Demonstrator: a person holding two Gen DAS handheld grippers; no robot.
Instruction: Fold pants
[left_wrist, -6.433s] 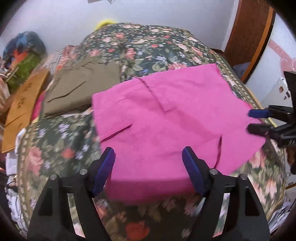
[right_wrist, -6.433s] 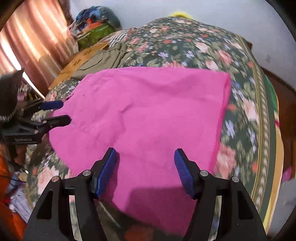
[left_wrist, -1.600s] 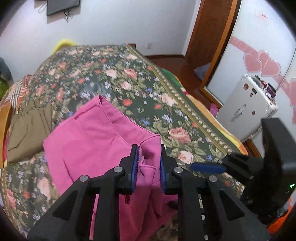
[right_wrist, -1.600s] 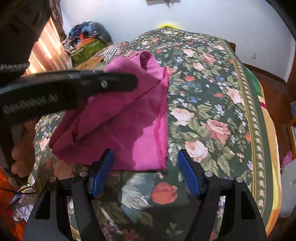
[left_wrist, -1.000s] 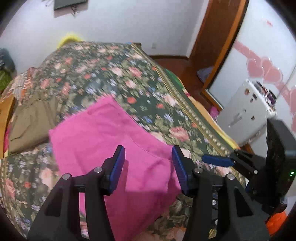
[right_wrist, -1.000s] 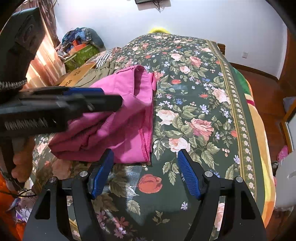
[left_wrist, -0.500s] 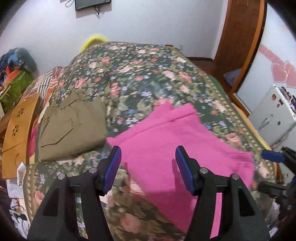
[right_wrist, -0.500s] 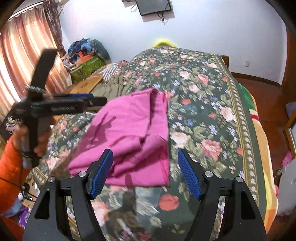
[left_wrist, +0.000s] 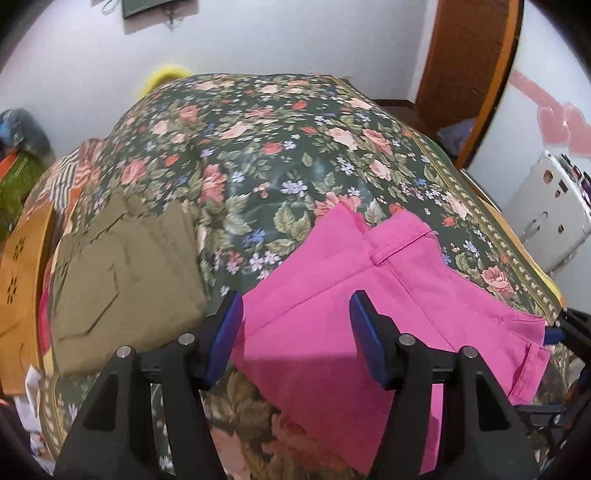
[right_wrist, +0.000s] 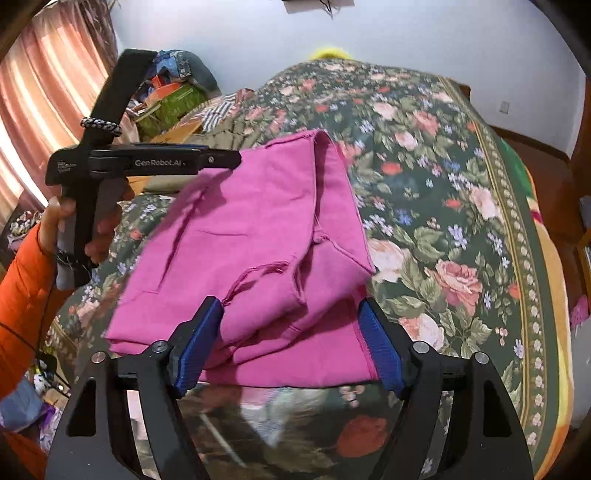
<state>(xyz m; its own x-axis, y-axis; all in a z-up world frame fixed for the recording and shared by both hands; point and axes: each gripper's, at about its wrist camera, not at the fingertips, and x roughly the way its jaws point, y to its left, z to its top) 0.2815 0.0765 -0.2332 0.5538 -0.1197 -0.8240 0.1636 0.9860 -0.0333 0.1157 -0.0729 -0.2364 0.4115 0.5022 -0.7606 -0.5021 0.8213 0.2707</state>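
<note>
The pink pants (left_wrist: 354, 295) lie folded in a loose stack on the floral bedspread (left_wrist: 266, 147), near its front edge. They also show in the right wrist view (right_wrist: 258, 236), with layered edges at the near end. My left gripper (left_wrist: 295, 332) is open and empty, hovering over the pants' left edge. It shows from the side in the right wrist view (right_wrist: 221, 159), held above the pants' far left corner. My right gripper (right_wrist: 288, 343) is open and empty, its jaws spanning the near end of the pants. Its tip (left_wrist: 554, 334) shows at the right edge of the left wrist view.
Folded olive-brown pants (left_wrist: 122, 273) lie on the bed left of the pink pants. A wooden board (left_wrist: 18, 280) and clutter stand off the bed's left side. A white case (left_wrist: 550, 218) and a door are to the right. Curtains (right_wrist: 40, 96) hang at left.
The left gripper let go of the pink fabric, opened and swung left. The pants dropped folded onto the bed. The right gripper stayed open and moved in over the pants' near end.
</note>
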